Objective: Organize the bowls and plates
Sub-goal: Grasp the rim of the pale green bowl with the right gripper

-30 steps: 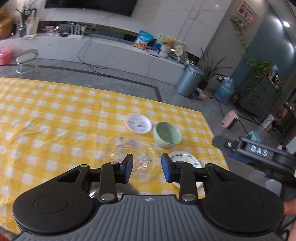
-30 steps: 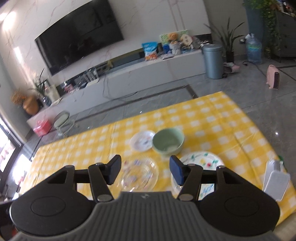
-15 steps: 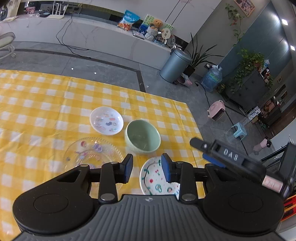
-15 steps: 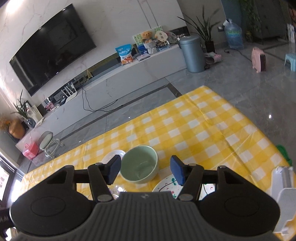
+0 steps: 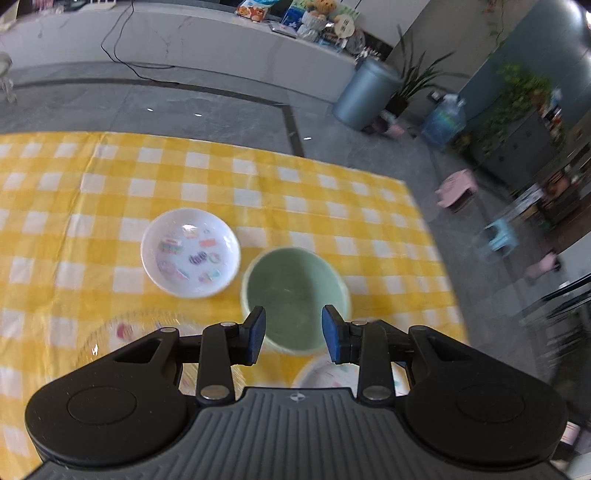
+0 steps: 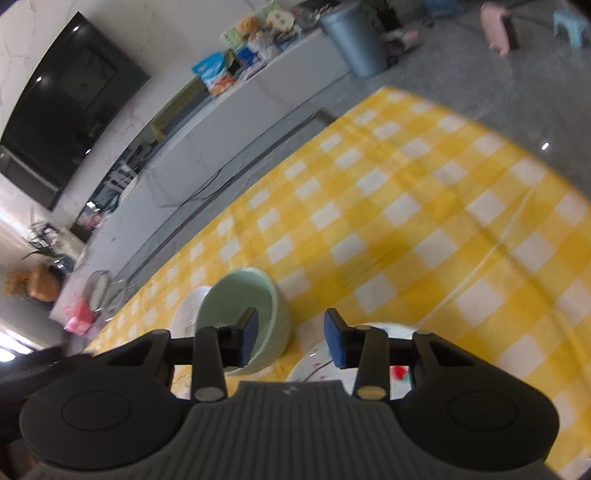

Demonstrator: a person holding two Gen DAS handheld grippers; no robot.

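A pale green bowl [image 5: 293,291] stands on the yellow checked tablecloth [image 5: 258,184]. My left gripper [image 5: 293,336] is open and empty, hovering over the bowl's near rim. A small white plate with coloured prints [image 5: 190,252] lies to the bowl's left. A clear glass plate [image 5: 122,332] lies at the near left, and a white painted plate [image 5: 325,374] shows under the gripper. In the right wrist view my right gripper [image 6: 291,338] is open and empty, its left finger over the green bowl [image 6: 243,306], above the painted plate [image 6: 373,332].
The table's right edge [image 5: 436,240] drops to a grey floor. A grey bin [image 5: 365,94], a water jug [image 5: 443,120] and small stools [image 5: 500,236] stand on the floor beyond. A long white counter [image 5: 184,33] runs along the back wall.
Both grippers have moved forward and lower toward the green bowl, which now fills the space between the fingers. The right view has tilted. The fingers stay open.
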